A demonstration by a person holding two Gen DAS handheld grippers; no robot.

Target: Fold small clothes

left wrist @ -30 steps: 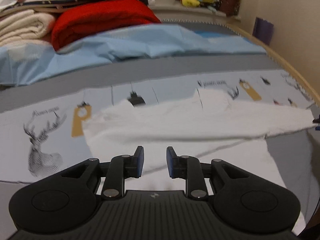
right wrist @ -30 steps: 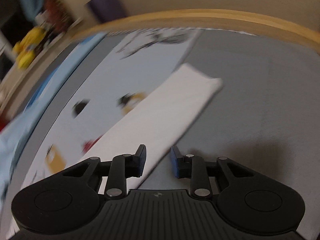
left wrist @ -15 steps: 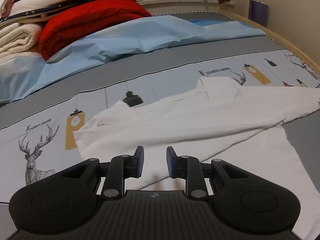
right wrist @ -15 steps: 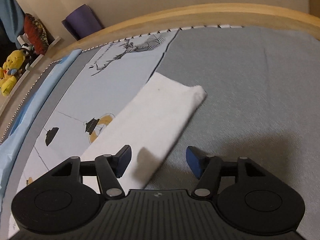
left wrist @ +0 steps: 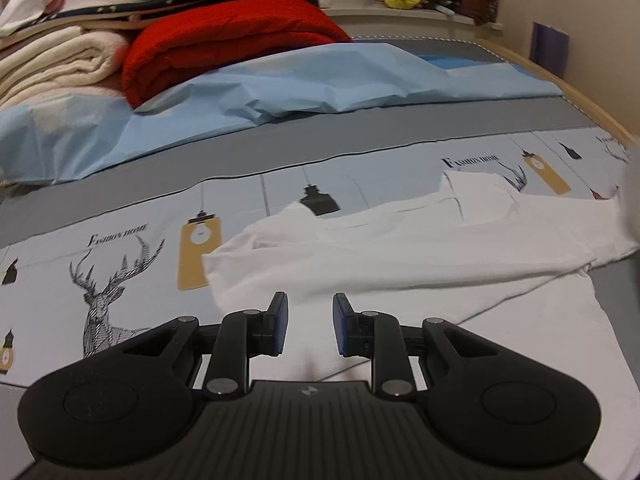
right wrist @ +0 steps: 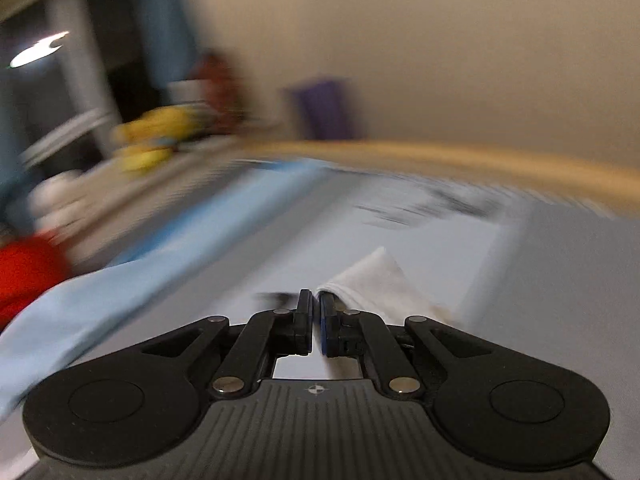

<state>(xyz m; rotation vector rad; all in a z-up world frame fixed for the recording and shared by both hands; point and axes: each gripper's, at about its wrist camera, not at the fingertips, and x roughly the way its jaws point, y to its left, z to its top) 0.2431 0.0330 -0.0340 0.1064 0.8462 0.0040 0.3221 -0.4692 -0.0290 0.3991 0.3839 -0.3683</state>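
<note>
- On the bed's printed sheet [left wrist: 132,264], the white shirt [left wrist: 400,256] lies spread, partly folded.
- Your left tool [left wrist: 307,326] hovers over its near edge, fingers apart.
- Your right tool [right wrist: 315,322] is clamped on a shirt end; that view is blurred.
- Far left: red blanket [left wrist: 224,48].

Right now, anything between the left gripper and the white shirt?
Nothing visible. The left gripper is open directly over the white shirt, with only bare fabric between and ahead of its fingers. The right gripper is shut on a fold of that shirt; that view is motion-blurred.
</note>
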